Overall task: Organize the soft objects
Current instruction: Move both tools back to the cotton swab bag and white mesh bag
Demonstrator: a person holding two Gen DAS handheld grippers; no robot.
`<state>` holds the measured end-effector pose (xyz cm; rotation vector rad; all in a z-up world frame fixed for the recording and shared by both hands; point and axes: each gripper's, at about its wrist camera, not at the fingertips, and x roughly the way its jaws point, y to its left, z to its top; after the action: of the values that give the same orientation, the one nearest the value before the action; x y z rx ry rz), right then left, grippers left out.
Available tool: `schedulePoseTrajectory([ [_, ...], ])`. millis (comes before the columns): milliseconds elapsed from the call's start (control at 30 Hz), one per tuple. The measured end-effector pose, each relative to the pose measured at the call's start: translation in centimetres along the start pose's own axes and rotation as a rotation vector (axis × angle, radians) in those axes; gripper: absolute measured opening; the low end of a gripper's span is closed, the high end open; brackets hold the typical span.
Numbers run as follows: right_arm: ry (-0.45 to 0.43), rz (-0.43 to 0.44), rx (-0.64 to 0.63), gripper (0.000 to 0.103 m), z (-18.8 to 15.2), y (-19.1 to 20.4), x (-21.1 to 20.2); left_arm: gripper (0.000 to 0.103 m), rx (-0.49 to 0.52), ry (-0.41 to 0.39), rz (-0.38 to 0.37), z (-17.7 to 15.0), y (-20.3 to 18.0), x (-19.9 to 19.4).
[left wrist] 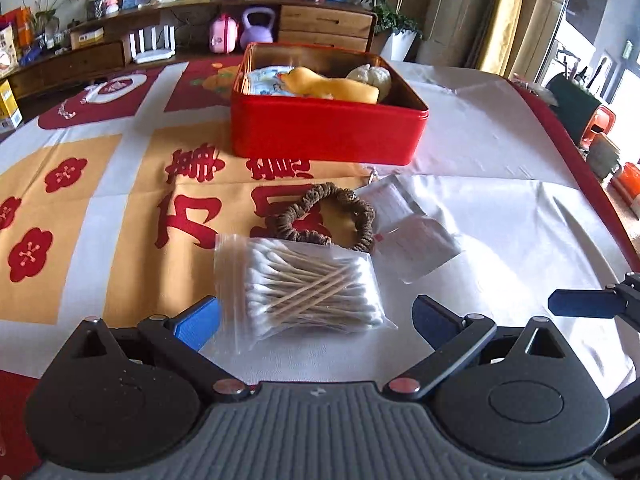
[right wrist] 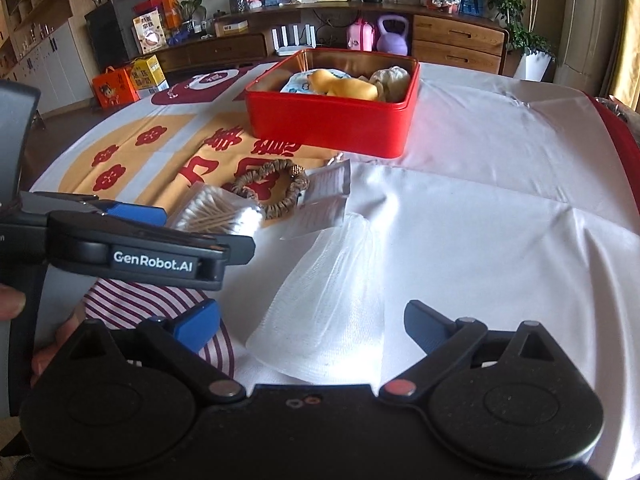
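A red tin box [left wrist: 324,132] [right wrist: 332,120] stands on the table and holds a yellow soft toy [left wrist: 332,84] [right wrist: 346,86], a patterned cloth [left wrist: 266,82] and a pale round bun-like item [left wrist: 370,76]. Nearer lie a brown scrunchie [left wrist: 320,216] [right wrist: 272,186], a clear bag of cotton swabs [left wrist: 304,284] [right wrist: 216,214], and silver sachets [left wrist: 408,224] [right wrist: 324,196]. My left gripper [left wrist: 316,320] is open, its fingers straddling the swab bag's near end. My right gripper [right wrist: 312,324] is open around a clear mesh-textured pouch [right wrist: 332,300].
The tablecloth [left wrist: 500,220] is white with red and yellow prints on the left. The left gripper's body [right wrist: 132,248] crosses the right wrist view at left, with a person's fingers [right wrist: 12,304] beside it. Shelves, drawers and plants stand beyond the table.
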<state>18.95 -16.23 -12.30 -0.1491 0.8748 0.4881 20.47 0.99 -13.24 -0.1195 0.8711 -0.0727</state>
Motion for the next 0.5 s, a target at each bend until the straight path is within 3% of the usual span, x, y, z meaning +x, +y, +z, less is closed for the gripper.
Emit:
schedulePoseTrajectory([
  [367, 0.025, -0.019, 0.009, 0.075, -0.2, -0.6, 1.1, 0.101, 0.049, -0.014, 0.049, 0.0, -0.2, 1.3],
  [500, 0.029, -0.024, 0.02, 0.063, -0.3, -0.8, 1.2, 0.09, 0.067, -0.021, 0.048, -0.1, -0.4, 1.3],
])
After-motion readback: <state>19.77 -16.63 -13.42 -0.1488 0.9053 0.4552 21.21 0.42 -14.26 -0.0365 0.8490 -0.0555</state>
